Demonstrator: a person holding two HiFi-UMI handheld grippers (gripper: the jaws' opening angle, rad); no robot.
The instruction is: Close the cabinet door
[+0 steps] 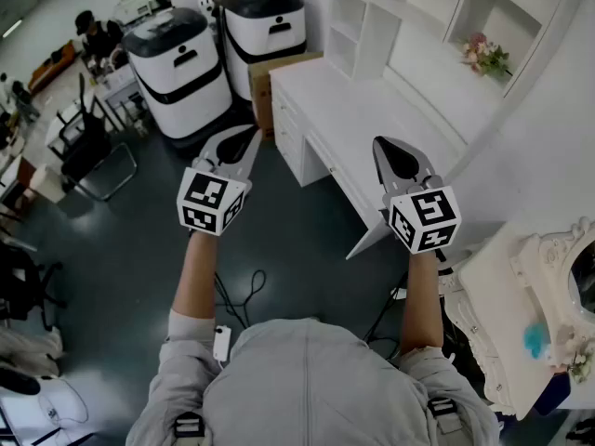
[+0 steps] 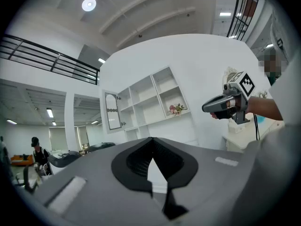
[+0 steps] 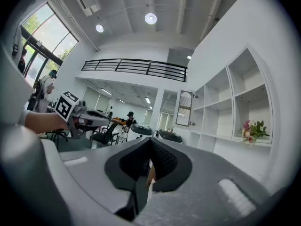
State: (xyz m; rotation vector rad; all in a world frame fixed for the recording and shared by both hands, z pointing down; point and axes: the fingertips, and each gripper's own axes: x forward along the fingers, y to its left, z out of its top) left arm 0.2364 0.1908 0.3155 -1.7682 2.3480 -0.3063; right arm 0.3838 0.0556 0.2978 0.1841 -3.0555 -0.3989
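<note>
Open cabinet door (image 3: 185, 108), upper shelving, well ahead of both grippers.
Left gripper (image 1: 251, 137) and right gripper (image 1: 382, 143) closed tight, empty, held level; likely hazards: closed tip skidding off smooth panel, hard shove bouncing door back open.

The dark floor (image 1: 307, 249) carried a long white desk (image 1: 358, 110). Hard against the desk's left end sat a cardboard box (image 1: 263, 96), and beyond it two white-and-black round machines (image 1: 181, 72) (image 1: 268, 28). A shelf (image 1: 483, 12) above the desk held pink flowers (image 1: 485, 57).
</note>
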